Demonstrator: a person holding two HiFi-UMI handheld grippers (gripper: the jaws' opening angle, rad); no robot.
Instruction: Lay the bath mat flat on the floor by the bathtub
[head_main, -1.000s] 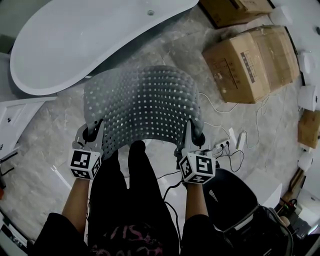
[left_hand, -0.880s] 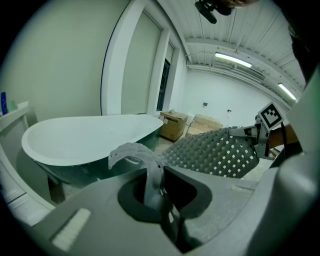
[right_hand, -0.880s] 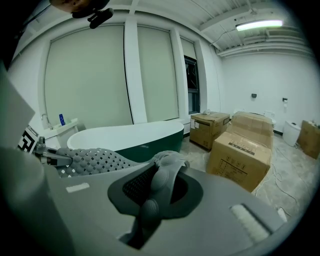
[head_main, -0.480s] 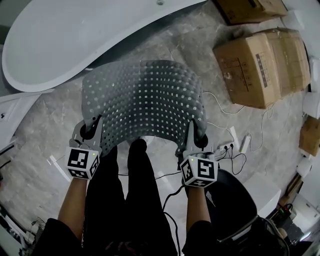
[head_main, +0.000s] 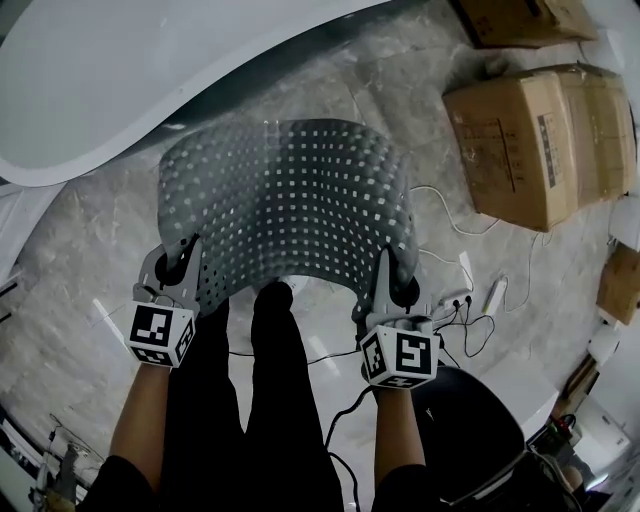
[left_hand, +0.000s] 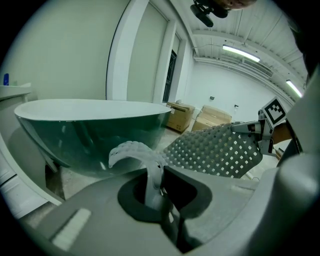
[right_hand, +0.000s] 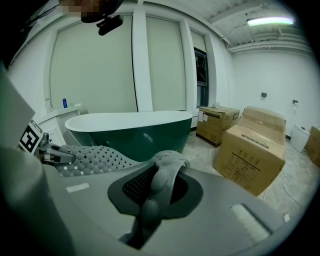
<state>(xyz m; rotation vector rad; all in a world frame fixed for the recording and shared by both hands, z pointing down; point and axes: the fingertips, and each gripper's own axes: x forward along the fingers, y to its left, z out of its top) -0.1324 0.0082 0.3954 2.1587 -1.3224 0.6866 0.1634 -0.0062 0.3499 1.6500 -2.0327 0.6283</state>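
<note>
The grey bath mat (head_main: 290, 205), dotted with small square holes, hangs arched between my two grippers above the marble floor, just in front of the bathtub (head_main: 120, 70). My left gripper (head_main: 180, 268) is shut on the mat's near left corner, and my right gripper (head_main: 388, 282) is shut on its near right corner. In the left gripper view the mat's edge (left_hand: 150, 172) is pinched between the jaws, with the mat (left_hand: 215, 150) stretching away to the right. The right gripper view shows the mat's edge (right_hand: 162, 180) clamped in the jaws and the tub (right_hand: 135, 127) beyond.
Cardboard boxes (head_main: 545, 135) stand on the floor to the right. A power strip with white cables (head_main: 465, 290) lies right of the mat. The person's dark legs (head_main: 255, 380) stand between the grippers, and a dark bag (head_main: 470, 420) sits at lower right.
Both grippers have sunk together with the mat, which now hangs lower and closer to the floor by the tub. The grips have not changed.
</note>
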